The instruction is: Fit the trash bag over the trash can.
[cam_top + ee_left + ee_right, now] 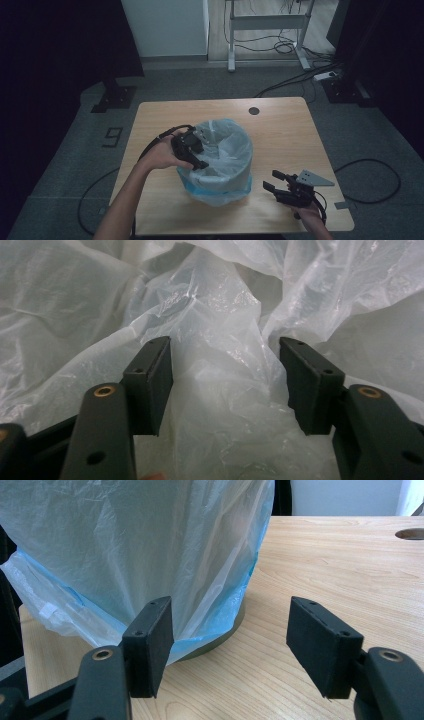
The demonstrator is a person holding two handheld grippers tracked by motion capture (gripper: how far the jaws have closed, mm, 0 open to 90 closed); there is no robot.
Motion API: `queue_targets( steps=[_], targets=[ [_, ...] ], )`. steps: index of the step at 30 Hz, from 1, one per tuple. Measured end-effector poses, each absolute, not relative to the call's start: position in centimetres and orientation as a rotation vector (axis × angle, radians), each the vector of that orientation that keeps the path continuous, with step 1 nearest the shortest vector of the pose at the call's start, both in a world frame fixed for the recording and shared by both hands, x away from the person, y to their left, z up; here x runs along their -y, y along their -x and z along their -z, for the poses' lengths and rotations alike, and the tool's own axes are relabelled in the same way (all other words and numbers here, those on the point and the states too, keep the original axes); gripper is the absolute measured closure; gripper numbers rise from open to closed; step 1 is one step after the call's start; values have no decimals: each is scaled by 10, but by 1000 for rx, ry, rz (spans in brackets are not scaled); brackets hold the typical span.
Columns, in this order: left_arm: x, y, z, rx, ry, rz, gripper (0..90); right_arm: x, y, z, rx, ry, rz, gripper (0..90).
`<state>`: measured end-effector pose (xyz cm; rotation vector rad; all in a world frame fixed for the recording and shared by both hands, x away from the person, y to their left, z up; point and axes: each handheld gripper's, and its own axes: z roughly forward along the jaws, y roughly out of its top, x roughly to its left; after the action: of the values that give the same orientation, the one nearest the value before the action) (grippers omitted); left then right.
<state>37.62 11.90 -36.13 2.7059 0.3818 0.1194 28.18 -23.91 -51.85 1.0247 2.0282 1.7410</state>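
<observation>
bin: lined with bag | left gripper: jaws apart inside bag, plastic between, unpinched | right gripper: jaws apart beside bin | wooden table, grey floor

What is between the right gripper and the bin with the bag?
Just bare wooden table. In the high view and the right gripper view, nothing lies between the open right gripper and the bag-lined bin.
</observation>
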Motion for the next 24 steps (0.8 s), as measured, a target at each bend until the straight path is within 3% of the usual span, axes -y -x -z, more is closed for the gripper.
queue_targets(
  steps=[4, 11, 24],
  targets=[
    [-120, -374, 359, -375, -2690, -128, 390, 239, -282, 518, -2029, -1022, -1741, 345],
    [-133, -365, 346, -373, -2530, -177, 297, 240, -282, 518, -2022, -1025, -1739, 344],
    [-191, -318, 341, -490, -2192, -351, 279, 238, -282, 519, -2028, -1017, -1717, 339]
  ],
)
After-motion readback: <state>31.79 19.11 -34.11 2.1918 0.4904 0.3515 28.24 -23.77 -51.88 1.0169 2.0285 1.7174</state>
